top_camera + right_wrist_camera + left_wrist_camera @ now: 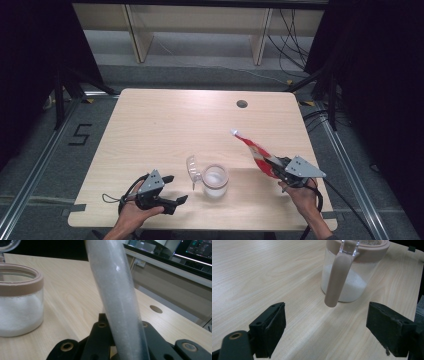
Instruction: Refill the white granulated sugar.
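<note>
A glass jar (215,181) with a beige rim stands near the table's front middle, partly filled with white powder. Its clear lid (191,169) is swung open to the left. My left gripper (176,189) lies left of the jar, open and empty. In the left gripper view the jar (352,282) and its beige hanging handle (335,282) stand just beyond the wide-apart jaws of that gripper (329,322). My right gripper (276,167) is shut on a red and white pouch (255,150), tilted up and to the left. The right gripper view shows the pouch (117,302) rising between the closed jaws, the jar (20,302) at left.
A light wooden table (150,125) carries everything. A round cable hole (242,104) sits at its far right. Wooden shelf legs (137,35) and cables stand on the floor behind. Metal floor rails (35,165) run along both sides.
</note>
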Motion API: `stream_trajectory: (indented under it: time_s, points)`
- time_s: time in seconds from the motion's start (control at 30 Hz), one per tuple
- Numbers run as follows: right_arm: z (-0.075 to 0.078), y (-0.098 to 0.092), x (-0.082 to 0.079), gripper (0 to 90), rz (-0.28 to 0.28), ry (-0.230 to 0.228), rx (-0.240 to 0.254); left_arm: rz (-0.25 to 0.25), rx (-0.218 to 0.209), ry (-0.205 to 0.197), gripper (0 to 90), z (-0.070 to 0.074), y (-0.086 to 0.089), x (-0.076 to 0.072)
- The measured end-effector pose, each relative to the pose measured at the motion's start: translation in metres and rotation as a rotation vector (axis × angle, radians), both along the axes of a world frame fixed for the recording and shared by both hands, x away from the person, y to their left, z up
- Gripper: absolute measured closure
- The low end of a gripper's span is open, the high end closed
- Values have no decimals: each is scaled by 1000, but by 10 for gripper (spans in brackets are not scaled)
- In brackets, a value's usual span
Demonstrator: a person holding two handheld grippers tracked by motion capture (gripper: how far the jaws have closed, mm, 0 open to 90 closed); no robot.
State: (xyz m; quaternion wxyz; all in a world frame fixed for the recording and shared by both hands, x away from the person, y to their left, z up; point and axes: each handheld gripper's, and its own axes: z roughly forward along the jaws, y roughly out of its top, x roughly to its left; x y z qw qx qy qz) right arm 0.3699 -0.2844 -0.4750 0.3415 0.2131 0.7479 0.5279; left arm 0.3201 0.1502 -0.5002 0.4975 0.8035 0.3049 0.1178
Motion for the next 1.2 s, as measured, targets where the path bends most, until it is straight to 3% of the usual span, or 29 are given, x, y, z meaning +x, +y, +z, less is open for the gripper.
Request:
stream_trajectory:
  time_s: [0.2, 0.27, 0.4, 0.5, 0.67, 0.73, 0.77, 0.93, 0.97, 1.2]
  points:
    - [-8, 1, 12, 874, -6, 32, 0, -5, -12, -7, 156, 0, 1, 1]
    - [-11, 3, 11, 875, 5, 71, 16, -5, -13, -6, 156, 0, 0, 0]
    - [-12, 1, 12, 874, -3, 75, 17, 5, -10, 3, 156, 1, 0, -1]
    - [-11, -1, 14, 874, -16, 46, -8, 5, -11, 3, 156, 1, 0, -1]
    - [-13, -5, 15, 873, -24, 47, 3, 7, -17, 5, 156, 1, 0, -1]
    - [-14, -5, 14, 873, -33, 86, 34, 3, 17, -2, 157, 1, 2, 0]
    - [-14, -6, 15, 872, -27, 82, 32, 6, -11, 4, 156, 1, 1, -1]
    - [-17, -9, 16, 869, -17, 94, 46, 7, -19, 4, 157, 1, 0, -1]
    - [-18, -8, 16, 868, -33, 78, 61, 8, -19, 4, 157, 1, 0, -1]
    - [-17, -11, 15, 859, -32, 97, 27, 2, 2, -8, 158, 1, 2, 0]
